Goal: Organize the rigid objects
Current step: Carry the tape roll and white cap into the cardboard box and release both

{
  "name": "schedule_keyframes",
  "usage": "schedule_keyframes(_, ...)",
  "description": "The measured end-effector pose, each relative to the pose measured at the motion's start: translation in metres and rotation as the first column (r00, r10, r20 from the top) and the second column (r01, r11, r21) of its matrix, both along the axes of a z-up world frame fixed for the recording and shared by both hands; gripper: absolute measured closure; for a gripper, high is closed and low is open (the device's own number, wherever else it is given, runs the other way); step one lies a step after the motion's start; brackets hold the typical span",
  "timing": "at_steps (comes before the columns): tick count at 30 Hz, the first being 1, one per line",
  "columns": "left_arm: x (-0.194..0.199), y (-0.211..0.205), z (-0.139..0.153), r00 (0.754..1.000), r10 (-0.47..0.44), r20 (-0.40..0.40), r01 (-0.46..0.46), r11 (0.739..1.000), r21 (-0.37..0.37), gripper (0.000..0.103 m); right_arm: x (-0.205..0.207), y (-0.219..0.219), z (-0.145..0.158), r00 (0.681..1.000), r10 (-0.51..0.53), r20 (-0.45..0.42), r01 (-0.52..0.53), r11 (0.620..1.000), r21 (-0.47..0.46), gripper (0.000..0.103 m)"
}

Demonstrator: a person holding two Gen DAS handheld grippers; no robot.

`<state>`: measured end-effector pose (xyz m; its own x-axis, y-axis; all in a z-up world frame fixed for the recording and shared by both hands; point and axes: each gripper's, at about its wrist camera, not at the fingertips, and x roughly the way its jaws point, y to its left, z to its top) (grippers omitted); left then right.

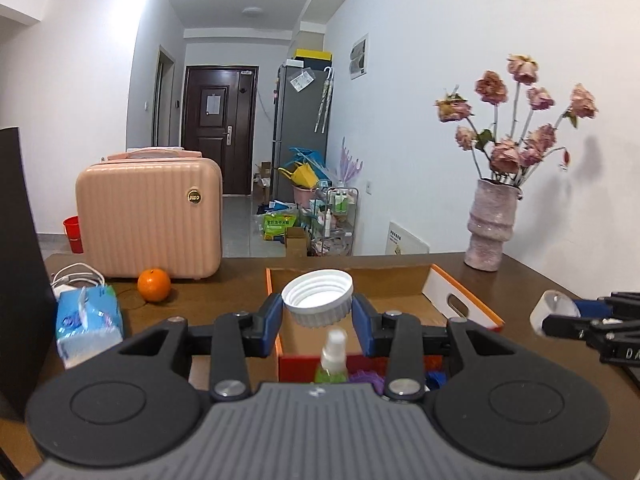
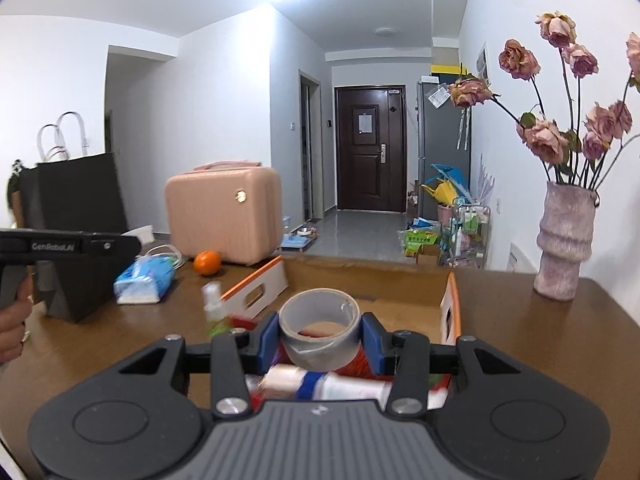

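My left gripper (image 1: pixel 317 312) is shut on a white ribbed screw cap (image 1: pixel 317 298) and holds it over the open cardboard box (image 1: pixel 384 280) with orange-edged flaps. A green spray bottle (image 1: pixel 331 356) stands just below the cap. My right gripper (image 2: pixel 320 336) is shut on a grey roll of tape (image 2: pixel 320 328) and holds it over the same box (image 2: pixel 404 294), above a white roll with a blue band (image 2: pixel 320 386). The spray bottle (image 2: pixel 214 308) shows blurred at the left. The right gripper also shows at the right edge of the left wrist view (image 1: pixel 588 324).
On the brown table (image 2: pixel 520 320) stand a pink vase of dried roses (image 1: pixel 490 226), a pink suitcase (image 1: pixel 150 216), an orange (image 1: pixel 154 285), a blue tissue pack (image 1: pixel 86 322) and a black bag (image 2: pixel 76 216). The left gripper's body (image 2: pixel 68 246) is at the left.
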<state>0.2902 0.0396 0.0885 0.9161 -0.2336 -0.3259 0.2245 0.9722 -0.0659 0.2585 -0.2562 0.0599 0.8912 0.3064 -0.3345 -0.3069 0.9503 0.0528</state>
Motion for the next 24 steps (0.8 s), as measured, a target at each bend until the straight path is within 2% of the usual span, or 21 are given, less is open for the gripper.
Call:
schedule_keyframes(6, 0.064, 0.000, 0.001, 0.999, 0.018, -0.034, -0.018, 1.000, -0.003, 0.065, 0.072, -0.016, 0.012, 0.999, -0.035, -0.003, 0.035, 0.999, -0.005, 0.060)
schedule_keyframes(13, 0.155, -0.006, 0.000, 0.985, 0.016, -0.169, -0.014, 1.000, 0.016, 0.065, 0.163, -0.034, 0.024, 0.996, -0.042, -0.084, 0.041, 0.999, -0.018, 0.060)
schedule_keyframes(17, 0.208, -0.010, -0.004, 0.967, 0.015, -0.255, -0.005, 0.999, 0.041, 0.065, 0.216, -0.036, 0.022, 0.988, -0.025, -0.154, 0.019, 0.999, -0.045, 0.060)
schedule_keyframes(21, 0.255, -0.021, -0.015, 0.945, 0.017, -0.328, 0.020, 0.994, 0.108, 0.065, 0.275, -0.031, 0.007, 0.963, -0.015, -0.270, -0.016, 0.994, -0.110, 0.060)
schedule_keyframes(24, 0.294, -0.032, -0.029, 0.906, 0.002, -0.424, 0.064, 0.988, 0.141, 0.065, 0.315, -0.026, -0.010, 0.931, -0.013, -0.364, -0.044, 0.988, -0.147, 0.060)
